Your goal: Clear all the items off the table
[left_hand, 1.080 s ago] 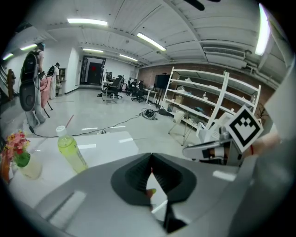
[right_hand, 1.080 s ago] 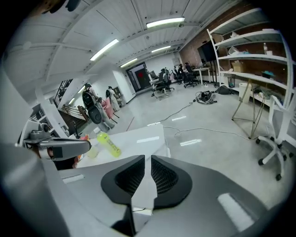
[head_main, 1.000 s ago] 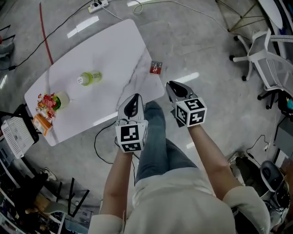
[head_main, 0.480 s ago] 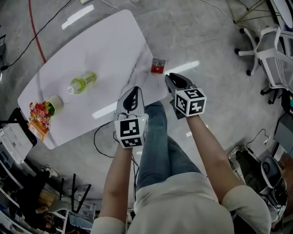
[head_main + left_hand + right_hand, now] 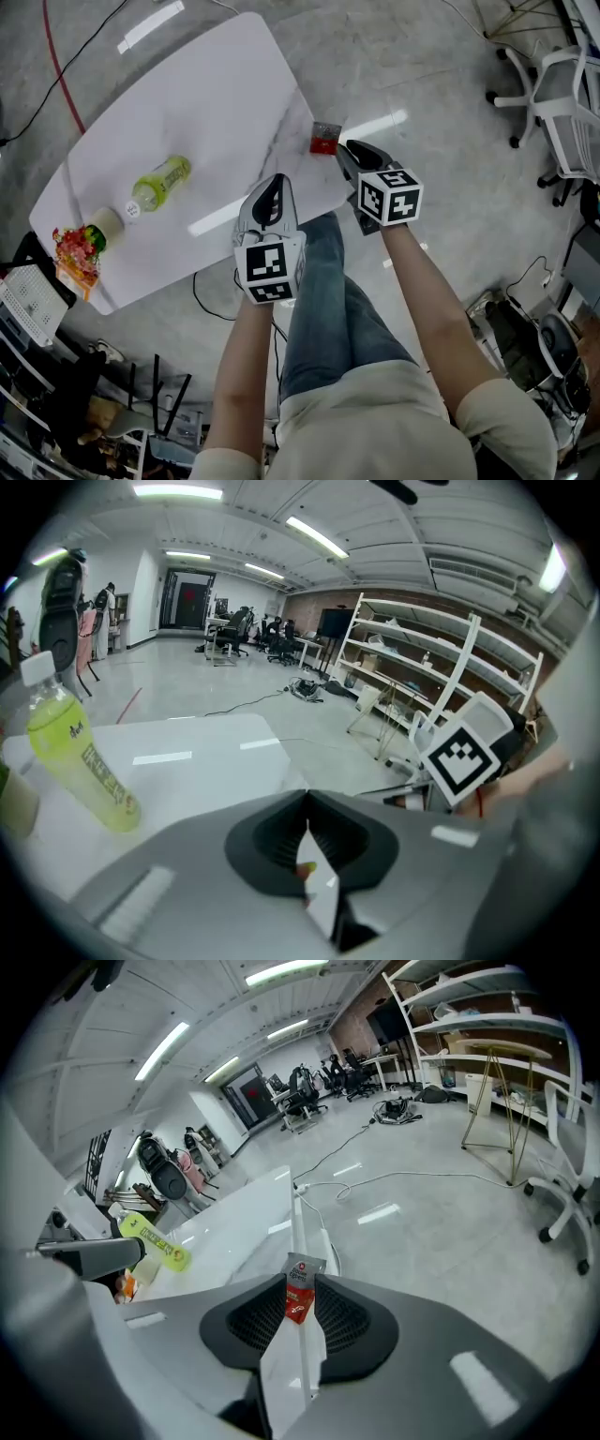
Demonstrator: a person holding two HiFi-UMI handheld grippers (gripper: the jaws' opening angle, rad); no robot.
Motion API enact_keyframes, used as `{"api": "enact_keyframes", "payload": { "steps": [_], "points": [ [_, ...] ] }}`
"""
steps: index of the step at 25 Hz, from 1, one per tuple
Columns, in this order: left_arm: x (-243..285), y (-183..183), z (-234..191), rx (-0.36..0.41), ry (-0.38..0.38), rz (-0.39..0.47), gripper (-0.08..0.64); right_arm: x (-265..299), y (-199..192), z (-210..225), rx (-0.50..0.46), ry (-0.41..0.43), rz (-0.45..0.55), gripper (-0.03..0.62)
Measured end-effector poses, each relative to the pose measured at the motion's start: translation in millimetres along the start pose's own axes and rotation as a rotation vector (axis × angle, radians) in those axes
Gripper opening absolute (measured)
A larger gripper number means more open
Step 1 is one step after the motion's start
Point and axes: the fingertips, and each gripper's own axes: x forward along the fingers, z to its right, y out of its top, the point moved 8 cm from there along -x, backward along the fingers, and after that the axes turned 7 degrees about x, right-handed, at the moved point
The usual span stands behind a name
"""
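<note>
Starting at the left corner of the white, marble-look desk (image 5: 225, 94) with rounded corners, a small bunch of red and yellow flowers (image 5: 73, 244) sits beside an orange packet (image 5: 67, 277) too small to make out further. Just right of the flowers stands a pale beige cup (image 5: 106, 222). Next along, toward the desk's middle, is a clear plastic bottle (image 5: 161, 182) of yellow-green drink. It has a white cap and a printed label and seems to lie on its side, its cap end near the cup.

Further right, the grey left hand-held gripper (image 5: 274, 187), topped by its black-and-white marker cube, hangs over the desk's near edge. Its jaws are pressed together with nothing between them. A leg in blue jeans (image 5: 328, 281) shows between the person's two forearms.

The right hand-held gripper (image 5: 349, 150) points down at the desk's right edge. Its jaws have just been opening and now stand a little apart. A small sachet (image 5: 325, 139), red in its lower part and silver-grey at the top with a small printed mark, shows in the narrow gap between the ribbed black pads. It lies just past the tips, and the pads do not press on it. Whether the sachet lies on the desk's very edge or on the grey floor (image 5: 441, 84) just beyond it cannot be told.

At the far right, well apart from the desk, white office chairs (image 5: 562, 112) stand on the floor.
</note>
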Motion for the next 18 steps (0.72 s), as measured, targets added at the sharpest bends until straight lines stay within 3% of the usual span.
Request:
{"api": "enact_keyframes", "payload": {
  "steps": [18],
  "points": [
    [29, -12, -24, -0.045, 0.029, -0.031, 0.011, 48, -2, 19, 0.073, 0.024, -0.048, 0.126]
  ]
}}
